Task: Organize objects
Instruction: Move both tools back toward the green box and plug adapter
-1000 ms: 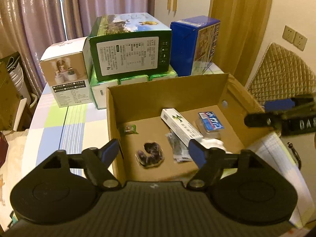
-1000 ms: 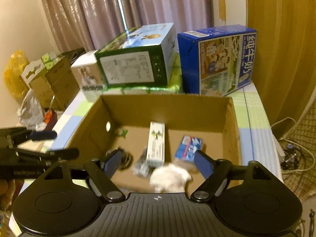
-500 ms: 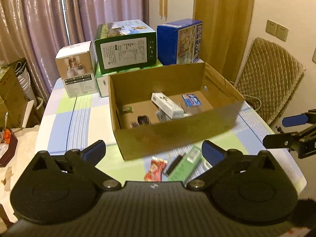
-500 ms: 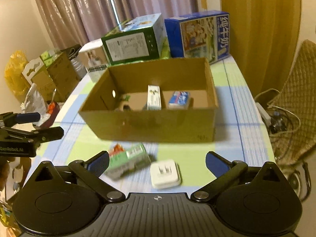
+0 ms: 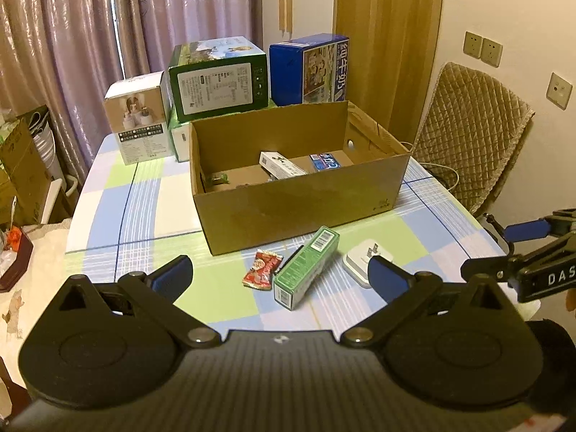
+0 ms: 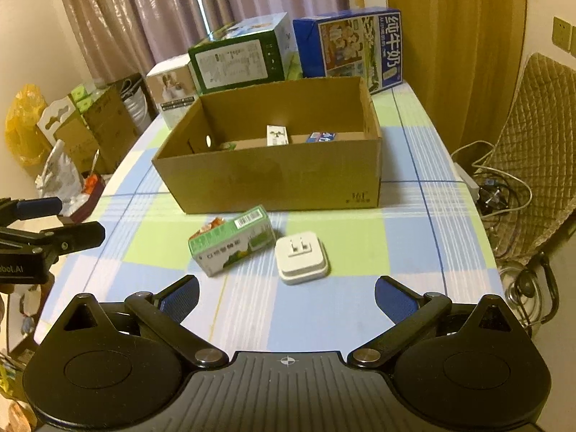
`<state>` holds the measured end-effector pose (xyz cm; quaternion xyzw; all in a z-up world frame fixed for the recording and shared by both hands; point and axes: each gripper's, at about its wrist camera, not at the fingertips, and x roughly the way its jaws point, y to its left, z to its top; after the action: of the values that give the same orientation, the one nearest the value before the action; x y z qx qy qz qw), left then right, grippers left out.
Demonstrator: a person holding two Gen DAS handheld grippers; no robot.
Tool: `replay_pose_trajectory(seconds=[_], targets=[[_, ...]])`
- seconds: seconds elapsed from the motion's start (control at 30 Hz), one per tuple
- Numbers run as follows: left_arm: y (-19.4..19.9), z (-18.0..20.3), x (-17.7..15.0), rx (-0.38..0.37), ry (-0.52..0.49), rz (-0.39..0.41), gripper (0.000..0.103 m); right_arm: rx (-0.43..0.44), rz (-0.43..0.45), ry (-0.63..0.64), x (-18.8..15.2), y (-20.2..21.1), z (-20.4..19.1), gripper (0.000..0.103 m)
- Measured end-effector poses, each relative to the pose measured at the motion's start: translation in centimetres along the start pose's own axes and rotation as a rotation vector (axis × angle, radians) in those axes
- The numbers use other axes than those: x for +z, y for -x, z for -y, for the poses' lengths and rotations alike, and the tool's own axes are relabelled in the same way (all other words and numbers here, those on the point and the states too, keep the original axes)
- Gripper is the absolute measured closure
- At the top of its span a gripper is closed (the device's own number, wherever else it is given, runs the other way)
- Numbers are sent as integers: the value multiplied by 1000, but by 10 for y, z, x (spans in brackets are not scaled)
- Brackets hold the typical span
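While both grippers hover with their fingers spread wide and nothing held, three loose items lie on the table in front of an open carton.

Near the table's front edge, the left gripper [image 5: 280, 279] and the right gripper [image 6: 286, 297] are both empty above the checked tablecloth [image 6: 360, 252]. Just before the cardboard box [image 5: 298, 201] lie a red snack packet [image 5: 261, 269], a green carton [image 5: 306, 268] on its side touching that packet, and a white plug adapter [image 6: 301, 256] just beside the carton, prongs up. Inside the box sit a long white box [image 5: 280, 165], a blue packet [image 5: 325, 161] and a small green item [image 5: 217, 179]. Along the table's far edge stand a white box [image 5: 138, 122], a green box [image 5: 219, 77] and a blue milk case [image 5: 311, 68].
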<state>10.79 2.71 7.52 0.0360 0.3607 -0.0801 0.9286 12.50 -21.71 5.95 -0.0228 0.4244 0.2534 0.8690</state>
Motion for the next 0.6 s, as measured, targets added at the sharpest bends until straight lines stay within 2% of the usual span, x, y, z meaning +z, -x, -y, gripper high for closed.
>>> replay_pose_trajectory(seconds=[0.6], targets=[[-14, 3, -22, 0, 29, -58, 1, 2, -26, -3, -18, -12, -1, 2]])
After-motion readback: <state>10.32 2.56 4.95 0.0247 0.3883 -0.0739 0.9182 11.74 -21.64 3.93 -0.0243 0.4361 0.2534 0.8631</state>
